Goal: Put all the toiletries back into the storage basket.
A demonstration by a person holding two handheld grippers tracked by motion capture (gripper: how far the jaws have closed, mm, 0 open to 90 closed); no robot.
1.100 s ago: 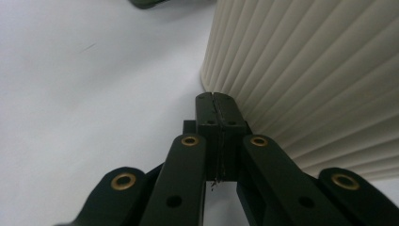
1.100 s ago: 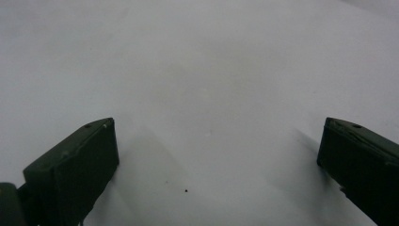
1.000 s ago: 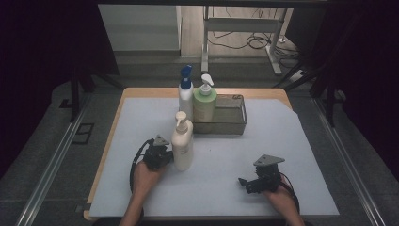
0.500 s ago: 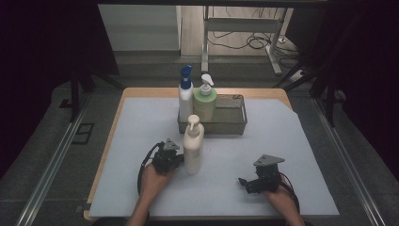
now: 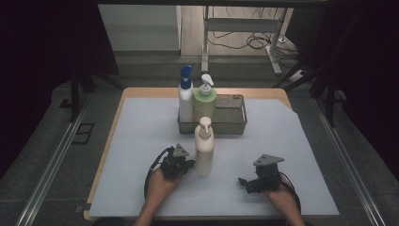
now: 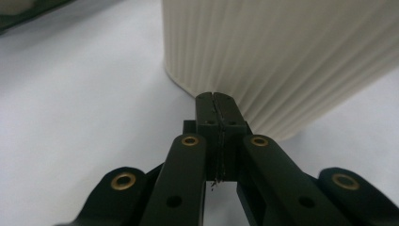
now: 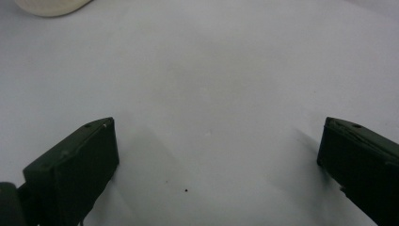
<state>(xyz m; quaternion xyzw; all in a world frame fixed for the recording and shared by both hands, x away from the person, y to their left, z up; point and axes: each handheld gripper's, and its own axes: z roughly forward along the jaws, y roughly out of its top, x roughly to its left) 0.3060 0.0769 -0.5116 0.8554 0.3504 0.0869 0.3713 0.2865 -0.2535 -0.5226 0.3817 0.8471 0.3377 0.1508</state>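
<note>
**Closed left tool nudging the bottle**

I have my left tool (image 6: 217, 101) fully closed, gripping nothing, tips against the base of the cream ribbed plastic pump bottle (image 5: 204, 148) upright mid-surface, probably for pushing. My right tool (image 7: 216, 155) rests gaping, empty.

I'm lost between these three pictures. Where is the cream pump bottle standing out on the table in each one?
High view: the cream pump bottle stands upright at centre, in front of the wire basket.
Left gripper view: its ribbed base fills the upper right, just past the shut jaw tips.
Right gripper view: a sliver of its base at the top left edge.
Shared landmark: the white table cover.
</note>
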